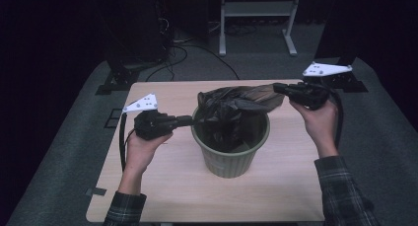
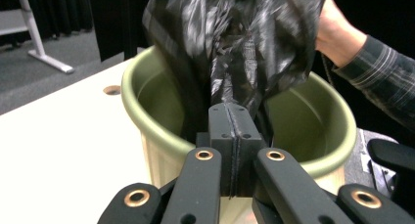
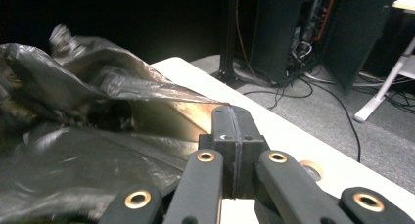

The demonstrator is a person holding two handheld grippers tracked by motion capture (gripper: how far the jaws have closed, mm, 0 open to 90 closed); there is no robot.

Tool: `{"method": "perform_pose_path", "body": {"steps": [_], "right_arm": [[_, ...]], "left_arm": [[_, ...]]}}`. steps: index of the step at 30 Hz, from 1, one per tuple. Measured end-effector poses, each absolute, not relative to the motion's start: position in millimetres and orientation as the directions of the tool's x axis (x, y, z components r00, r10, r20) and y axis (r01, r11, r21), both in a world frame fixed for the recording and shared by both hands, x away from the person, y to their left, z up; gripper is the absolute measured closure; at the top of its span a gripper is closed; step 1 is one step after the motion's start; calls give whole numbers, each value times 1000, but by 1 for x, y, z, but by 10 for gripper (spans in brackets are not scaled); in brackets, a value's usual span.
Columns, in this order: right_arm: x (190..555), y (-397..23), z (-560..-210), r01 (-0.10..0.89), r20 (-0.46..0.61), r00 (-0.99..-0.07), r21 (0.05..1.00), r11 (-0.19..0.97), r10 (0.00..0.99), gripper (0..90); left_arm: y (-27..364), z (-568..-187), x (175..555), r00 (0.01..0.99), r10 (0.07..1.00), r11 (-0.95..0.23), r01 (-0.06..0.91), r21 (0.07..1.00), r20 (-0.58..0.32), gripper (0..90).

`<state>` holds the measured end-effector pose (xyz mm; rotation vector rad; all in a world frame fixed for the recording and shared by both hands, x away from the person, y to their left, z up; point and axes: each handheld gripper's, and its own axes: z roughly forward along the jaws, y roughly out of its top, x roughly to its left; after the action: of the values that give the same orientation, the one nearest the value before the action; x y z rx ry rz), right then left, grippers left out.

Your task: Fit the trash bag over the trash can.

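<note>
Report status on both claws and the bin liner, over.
Left claw shut on the black plastic bin liner at the near rim. Right claw shut on its far edge, stretching it. Liner half inside the round olive-green plastic bin. Nothing obstructing.

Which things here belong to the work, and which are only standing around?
Part of the job:
black bin bag
green bin
left gripper, shut on the bag
right gripper, shut on the bag

Just around:
white frame
floor cables

Matte black two-jaw left gripper [image 1: 190, 120] and right gripper [image 1: 277, 87]: brass-ringed pivots, white three-cornered top plates, black trailing cables; dark plaid sleeves [image 1: 345, 191]
</note>
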<state>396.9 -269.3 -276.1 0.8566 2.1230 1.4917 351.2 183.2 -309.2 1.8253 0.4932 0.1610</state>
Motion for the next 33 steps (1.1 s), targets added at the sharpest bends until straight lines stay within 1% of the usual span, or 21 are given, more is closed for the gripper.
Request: {"method": "perform_pose_path", "body": {"steps": [2, 3, 5, 6, 8, 12, 16, 19, 23, 27, 29, 30, 31, 32, 33], "right_arm": [[393, -274, -278, 245, 19, -727, 941, 234, 686, 900], [390, -277, -280, 244, 21, -728, 942, 229, 686, 900], [382, -280, -283, 228, 15, -737, 947, 227, 676, 900], [382, -280, -283, 228, 15, -737, 947, 227, 676, 900], [378, -278, -282, 211, 6, -747, 951, 228, 665, 900], [370, -272, -280, 184, -4, -766, 957, 225, 643, 900], [365, -262, -277, 165, -15, -780, 959, 229, 626, 900], [364, -259, -275, 158, -22, -784, 959, 234, 620, 900], [364, -254, -273, 155, -24, -791, 959, 237, 611, 900], [364, -253, -272, 153, -24, -794, 959, 238, 608, 900], [364, -253, -272, 151, -24, -795, 960, 237, 607, 900], [363, -253, -272, 151, -24, -795, 960, 236, 607, 900], [363, -253, -272, 152, -23, -794, 960, 235, 607, 900], [363, -254, -271, 152, -24, -792, 960, 235, 610, 900], [363, -254, -271, 152, -24, -792, 960, 235, 610, 900]], "left_arm": [[187, -312, 350, 899, 413, -233, 258, 938, -144, 896], [188, -313, 350, 898, 415, -225, 260, 939, -149, 880], [189, -309, 351, 895, 421, -209, 255, 944, -148, 726], [189, -305, 351, 897, 419, -203, 245, 948, -143, 726], [186, -295, 353, 898, 418, -187, 230, 955, -135, 636], [171, -275, 358, 906, 407, -194, 207, 959, -113, 562], [140, -264, 362, 923, 371, -225, 197, 954, -103, 501], [112, -261, 363, 935, 344, -253, 181, 950, -87, 490], [78, -263, 369, 943, 322, -291, 187, 938, -88, 469], [56, -267, 372, 945, 309, -315, 210, 925, -110, 466], [47, -269, 373, 942, 319, -346, 216, 913, -103, 466], [44, -271, 373, 941, 324, -370, 218, 903, -94, 483], [41, -273, 373, 939, 335, -397, 214, 893, -76, 542], [40, -274, 374, 938, 341, -425, 213, 880, -63, 698], [39, -276, 374, 938, 343, -441, 213, 872, -56, 698]]}}
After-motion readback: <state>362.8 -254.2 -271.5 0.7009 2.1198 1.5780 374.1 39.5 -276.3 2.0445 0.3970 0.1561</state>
